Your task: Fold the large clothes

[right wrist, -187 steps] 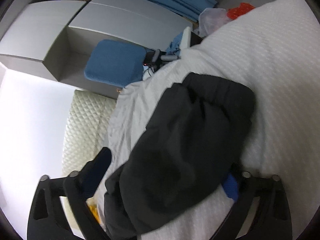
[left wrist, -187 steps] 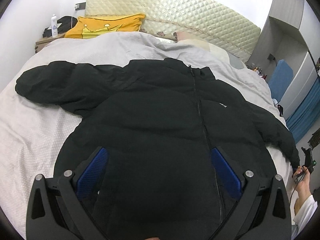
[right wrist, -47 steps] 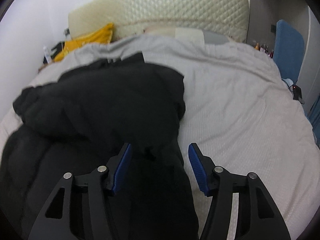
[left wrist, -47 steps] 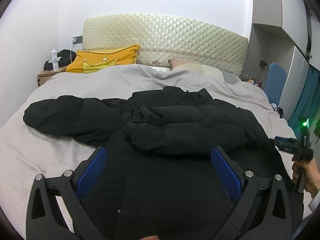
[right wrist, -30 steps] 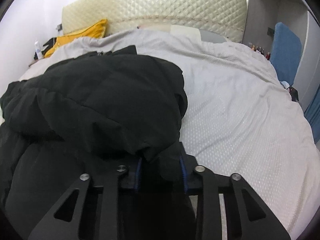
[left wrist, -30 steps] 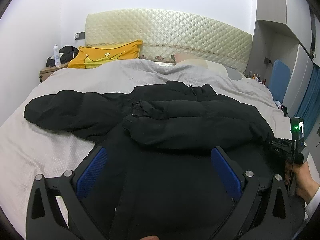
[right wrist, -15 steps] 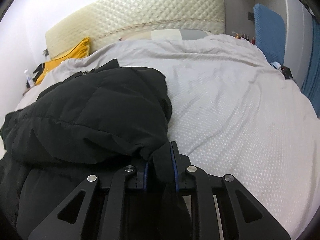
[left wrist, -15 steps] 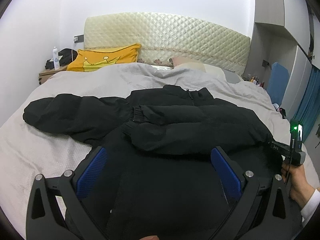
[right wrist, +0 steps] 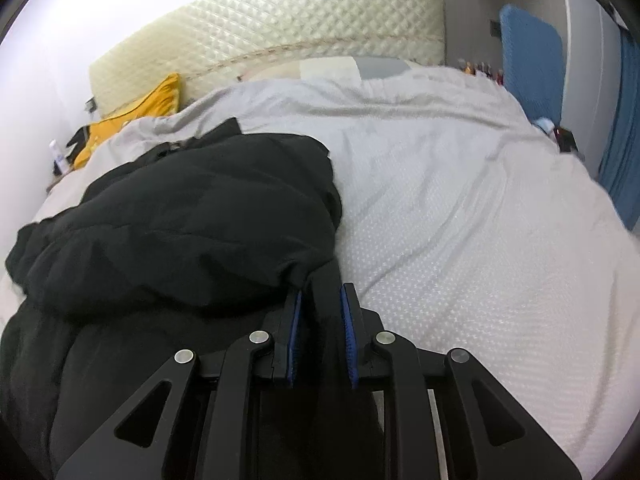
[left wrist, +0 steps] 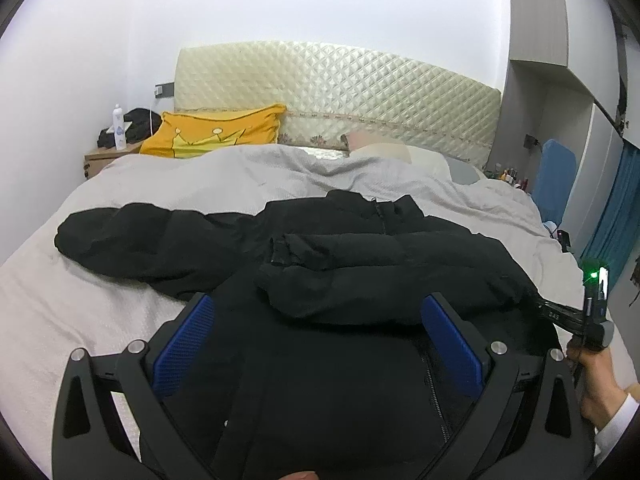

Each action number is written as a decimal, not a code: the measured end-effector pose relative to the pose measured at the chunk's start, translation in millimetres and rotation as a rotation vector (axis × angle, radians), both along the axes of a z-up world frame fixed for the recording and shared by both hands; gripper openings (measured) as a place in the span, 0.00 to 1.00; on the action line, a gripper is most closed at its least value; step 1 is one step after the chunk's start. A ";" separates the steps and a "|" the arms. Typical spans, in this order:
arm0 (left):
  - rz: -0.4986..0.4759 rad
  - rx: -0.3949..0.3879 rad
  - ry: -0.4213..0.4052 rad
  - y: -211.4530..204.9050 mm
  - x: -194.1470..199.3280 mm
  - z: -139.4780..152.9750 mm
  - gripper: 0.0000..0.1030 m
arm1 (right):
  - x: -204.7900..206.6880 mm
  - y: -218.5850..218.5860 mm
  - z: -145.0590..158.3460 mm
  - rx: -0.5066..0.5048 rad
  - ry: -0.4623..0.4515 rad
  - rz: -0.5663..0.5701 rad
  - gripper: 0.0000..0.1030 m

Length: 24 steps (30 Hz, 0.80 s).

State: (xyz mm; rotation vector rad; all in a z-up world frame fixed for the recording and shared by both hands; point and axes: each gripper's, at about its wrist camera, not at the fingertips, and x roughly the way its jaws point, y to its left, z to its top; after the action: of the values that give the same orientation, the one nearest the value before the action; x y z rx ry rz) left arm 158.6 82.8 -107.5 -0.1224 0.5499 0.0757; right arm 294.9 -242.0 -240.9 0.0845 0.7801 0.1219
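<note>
A black puffer jacket (left wrist: 340, 352) lies front up on the grey bed (left wrist: 48, 312). One sleeve (left wrist: 380, 268) is folded across the chest. The other sleeve (left wrist: 132, 240) stretches out to the left. My left gripper (left wrist: 318, 344) is open and empty above the jacket's lower part. My right gripper (right wrist: 320, 332) is shut on the jacket's right side edge (right wrist: 322, 280), below the folded sleeve (right wrist: 192, 224). The right gripper also shows at the right edge of the left wrist view (left wrist: 576, 320).
A yellow pillow (left wrist: 212, 136) and a quilted headboard (left wrist: 340, 96) are at the far end. A nightstand (left wrist: 108, 156) with a bottle stands far left. A blue chair (left wrist: 554, 184) and cupboards stand at the right. Bare bedspread (right wrist: 460, 220) lies right of the jacket.
My right gripper closed on the jacket's right edge and has tilted and shifted a little with it. The left gripper stays open, hovering with small sway.
</note>
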 end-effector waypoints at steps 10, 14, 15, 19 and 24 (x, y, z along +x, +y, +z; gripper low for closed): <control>-0.013 0.016 -0.007 -11.5 -7.0 2.5 1.00 | -54.4 24.4 56.7 0.075 -0.119 0.091 0.18; -0.021 0.018 -0.016 -14.7 -11.0 4.6 1.00 | -76.6 41.4 74.2 0.094 -0.169 0.145 0.18; -0.021 0.023 -0.021 -15.8 -12.2 5.4 1.00 | -83.9 47.6 80.6 0.091 -0.189 0.162 0.18; -0.025 0.032 -0.025 -19.8 -16.4 6.2 1.00 | -107.0 59.6 95.5 0.096 -0.236 0.204 0.18; -0.038 0.034 -0.025 -24.0 -19.4 6.7 1.00 | -132.5 64.0 101.4 0.109 -0.254 0.223 0.18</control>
State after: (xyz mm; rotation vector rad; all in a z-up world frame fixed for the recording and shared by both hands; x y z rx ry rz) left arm 139.2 58.8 -100.7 -0.0795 0.5253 0.0468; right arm 162.4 -178.1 -139.6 0.0836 0.5265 0.3801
